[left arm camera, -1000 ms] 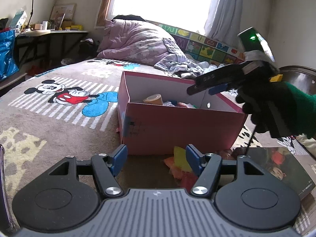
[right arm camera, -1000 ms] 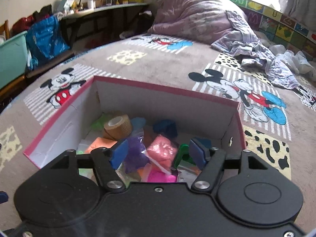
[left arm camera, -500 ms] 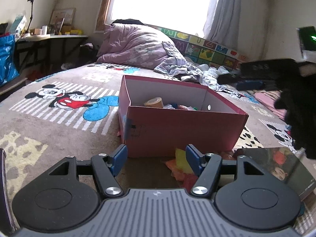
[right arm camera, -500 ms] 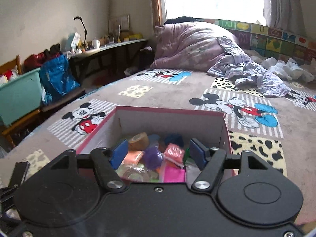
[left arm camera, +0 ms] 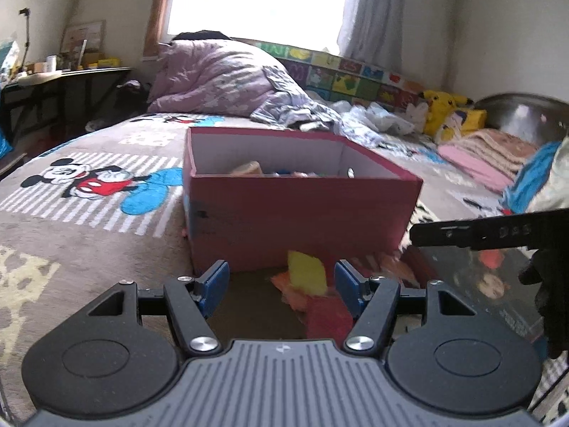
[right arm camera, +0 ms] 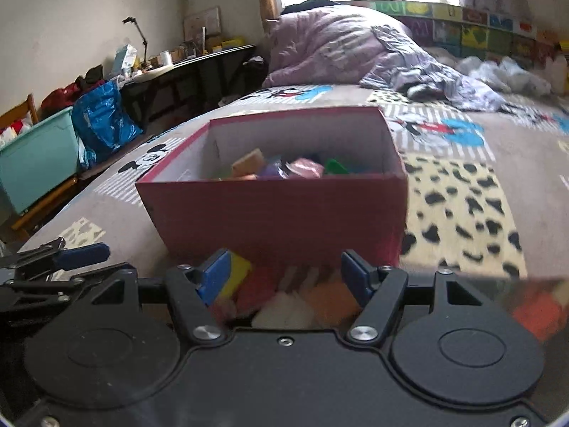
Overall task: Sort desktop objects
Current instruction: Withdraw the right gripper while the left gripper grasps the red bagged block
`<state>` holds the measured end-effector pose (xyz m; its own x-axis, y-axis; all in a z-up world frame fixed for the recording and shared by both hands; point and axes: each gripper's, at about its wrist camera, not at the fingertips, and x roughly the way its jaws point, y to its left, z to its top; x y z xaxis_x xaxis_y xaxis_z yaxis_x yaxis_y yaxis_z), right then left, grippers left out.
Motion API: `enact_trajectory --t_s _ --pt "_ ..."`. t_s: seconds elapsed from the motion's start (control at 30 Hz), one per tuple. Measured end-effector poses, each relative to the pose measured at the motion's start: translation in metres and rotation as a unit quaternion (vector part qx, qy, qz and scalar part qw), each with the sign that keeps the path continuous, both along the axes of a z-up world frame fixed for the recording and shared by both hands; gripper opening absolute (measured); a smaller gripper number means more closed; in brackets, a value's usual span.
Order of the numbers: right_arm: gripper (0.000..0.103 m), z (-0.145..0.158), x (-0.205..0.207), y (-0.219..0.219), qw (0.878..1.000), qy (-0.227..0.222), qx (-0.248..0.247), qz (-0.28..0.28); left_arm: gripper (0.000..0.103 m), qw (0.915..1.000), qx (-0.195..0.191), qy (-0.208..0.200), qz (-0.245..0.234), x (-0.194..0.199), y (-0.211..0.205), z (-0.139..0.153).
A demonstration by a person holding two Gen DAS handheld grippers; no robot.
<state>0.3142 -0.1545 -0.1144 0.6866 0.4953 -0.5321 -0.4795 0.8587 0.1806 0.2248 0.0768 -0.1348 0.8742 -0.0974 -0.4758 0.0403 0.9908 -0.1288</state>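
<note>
I find the pink box [right arm camera: 277, 213] part-filled with small coloured items; loose coloured pieces [right arm camera: 284, 295] remain near it on the bed. Both my left gripper [left arm camera: 281, 284] and right gripper [right arm camera: 284, 274] stand moderately apart, empty.

**Both grippers open and empty, pitched gently downward**

Left gripper [left arm camera: 281, 284]: blue-padded jaws parted, nothing pressed between the pads. Right gripper [right arm camera: 284, 274]: jaws likewise apart, gripping nothing. In the left wrist view one finger of the right gripper crosses the right edge, carried by a dark-gloved hand [left arm camera: 549, 295].
</note>
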Motion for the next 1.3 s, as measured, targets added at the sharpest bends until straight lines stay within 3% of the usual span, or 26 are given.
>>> enact_trajectory --t_s 0.47,0.63,0.73,0.87,1.3 --pt "0.069 -0.031 -0.037 -0.018 1.000 0.009 0.011 0.009 0.064 0.9948 0.065 0.051 -0.059 0.026 -0.049 -0.046" --pt "0.069 -0.037 -0.039 -0.020 0.999 0.018 0.027 0.006 0.064 0.9946 0.066 0.056 -0.057 0.030 -0.053 -0.054" --pt "0.069 -0.041 -0.037 -0.019 0.999 0.025 0.039 -0.001 0.059 0.9945 0.065 0.058 -0.057 0.030 -0.053 -0.054" --pt "0.069 -0.044 -0.033 -0.013 0.999 0.028 0.041 -0.008 0.038 0.9944 0.065 0.062 -0.057 0.031 -0.052 -0.054" --pt "0.069 -0.046 -0.018 0.007 0.998 0.002 -0.019 -0.057 0.036 0.9955 0.055 0.056 -0.053 0.025 -0.042 -0.040"
